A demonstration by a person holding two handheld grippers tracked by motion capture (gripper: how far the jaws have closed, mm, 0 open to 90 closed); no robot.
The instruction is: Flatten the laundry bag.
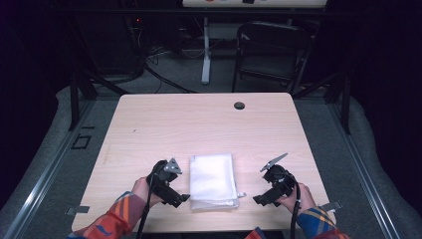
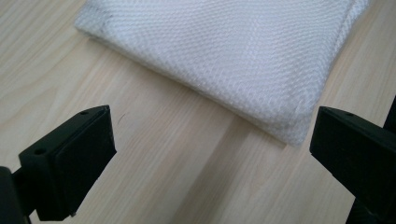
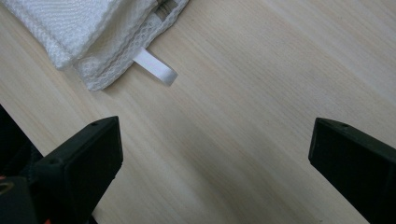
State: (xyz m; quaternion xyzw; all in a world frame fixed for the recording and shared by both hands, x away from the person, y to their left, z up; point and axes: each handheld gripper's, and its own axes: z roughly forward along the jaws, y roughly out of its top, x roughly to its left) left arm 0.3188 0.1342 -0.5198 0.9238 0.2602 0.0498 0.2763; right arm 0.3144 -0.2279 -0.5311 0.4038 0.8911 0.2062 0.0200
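A folded white mesh cloth (image 1: 213,180) lies flat near the table's front edge, between my two grippers. My left gripper (image 1: 182,198) rests on the table just left of the cloth's near corner, open, with nothing between its jaws. In the left gripper view the cloth (image 2: 224,56) lies just beyond the wide-apart jaws. My right gripper (image 1: 260,199) sits to the right of the cloth, open and empty. The right gripper view has the cloth's corner (image 3: 88,32) and a small white ribbon tab (image 3: 155,67) at the upper left.
The light wooden table (image 1: 199,124) has a small dark round cap (image 1: 239,105) near its far edge. Beyond the table stand a black folding chair (image 1: 271,55) and a white desk leg (image 1: 206,55) on grey floor.
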